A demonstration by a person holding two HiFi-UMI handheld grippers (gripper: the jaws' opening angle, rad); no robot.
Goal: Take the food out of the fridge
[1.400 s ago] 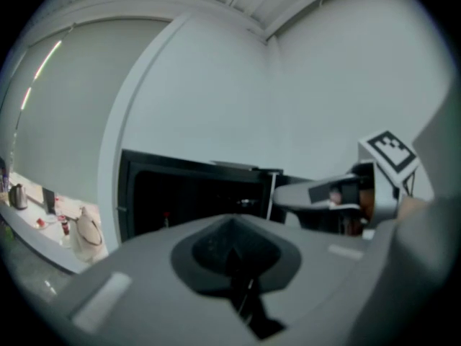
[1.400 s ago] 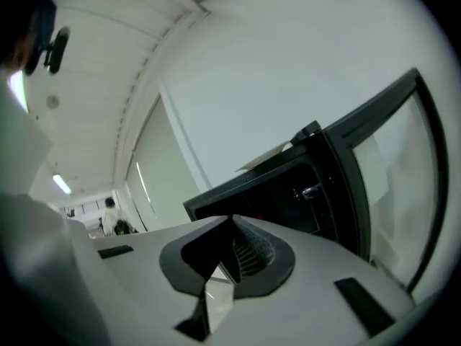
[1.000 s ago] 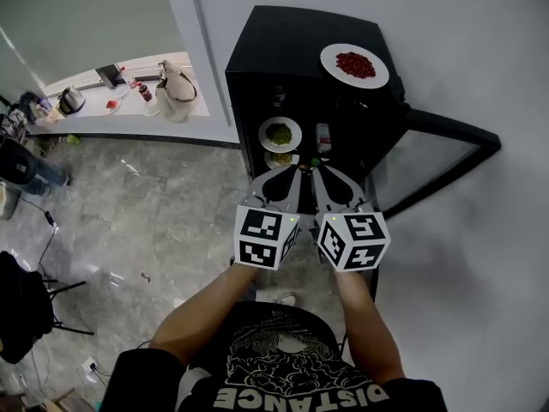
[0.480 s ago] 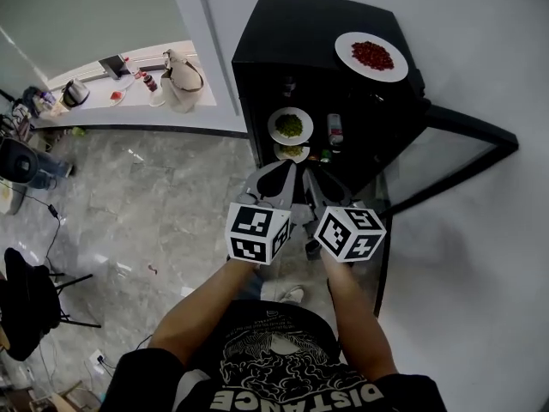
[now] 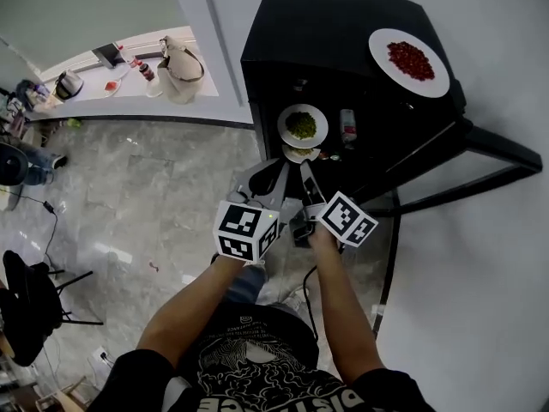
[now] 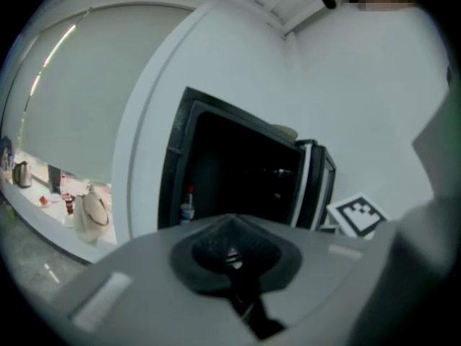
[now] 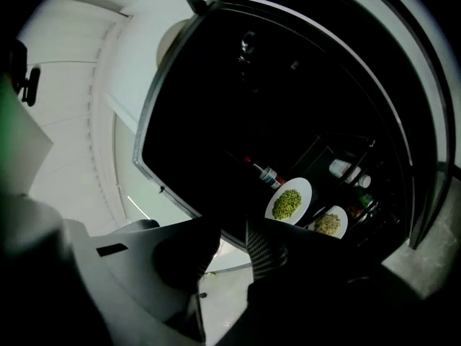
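Observation:
The black fridge (image 5: 334, 24) stands open, its door (image 5: 480, 157) swung to the right. Inside, a white plate of green food (image 5: 302, 125) sits above a second plate (image 5: 300, 154), with a small bottle (image 5: 347, 127) beside them. A plate of red food (image 5: 409, 61) rests on the fridge top. My left gripper (image 5: 270, 172) is shut and holds nothing, just in front of the opening. My right gripper (image 5: 306, 172) is rolled onto its side; its jaws have just been opening and nothing lies between them. The right gripper view shows both plates (image 7: 288, 202) (image 7: 329, 223) beyond my right gripper (image 7: 230, 240).
A white counter (image 5: 129, 101) at the upper left carries a beige bag (image 5: 182, 74), a kettle (image 5: 67, 84) and small bottles. A dark stool (image 5: 26, 303) stands on the grey marble floor (image 5: 154, 196). A white wall (image 5: 489, 299) runs along the right.
Both grippers have sunk toward the lower part of the fridge opening. The right gripper has rolled onto its side and its jaws have parted. The left gripper stays shut.

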